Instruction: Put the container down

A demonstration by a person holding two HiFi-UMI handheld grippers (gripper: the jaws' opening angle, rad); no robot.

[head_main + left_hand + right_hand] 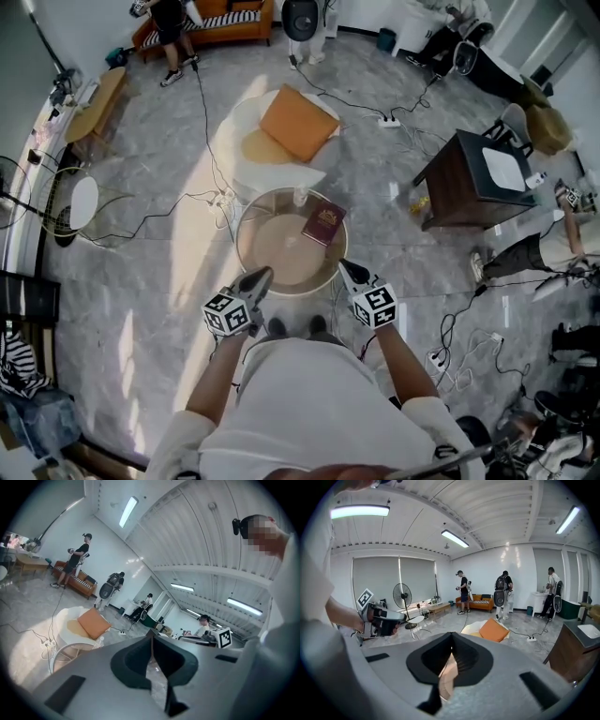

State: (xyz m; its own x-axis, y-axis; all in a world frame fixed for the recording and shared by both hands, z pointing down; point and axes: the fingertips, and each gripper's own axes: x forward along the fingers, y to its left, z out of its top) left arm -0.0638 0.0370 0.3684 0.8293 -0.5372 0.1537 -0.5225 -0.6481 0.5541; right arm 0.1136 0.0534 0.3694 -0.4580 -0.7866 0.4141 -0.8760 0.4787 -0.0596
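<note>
A round table (251,251) with a tan top stands just ahead of me. A small clear container (300,196) stands upright at its far edge, and a dark red book (324,223) lies to its right. My left gripper (260,276) hovers over the table's near left rim, jaws shut with nothing between them. Over the near right rim, my right gripper (346,268) is likewise shut and empty. The left gripper view has the closed jaws (152,634) pointing up into the room, with the container (98,641) low at the left. The right gripper's jaws (451,635) meet too.
A white armchair (246,122) with an orange cushion (298,122) stands beyond the table. A dark cabinet (469,178) is to the right. Cables and a power strip (389,121) cross the floor. Several people stand near the orange sofa (211,21) at the back.
</note>
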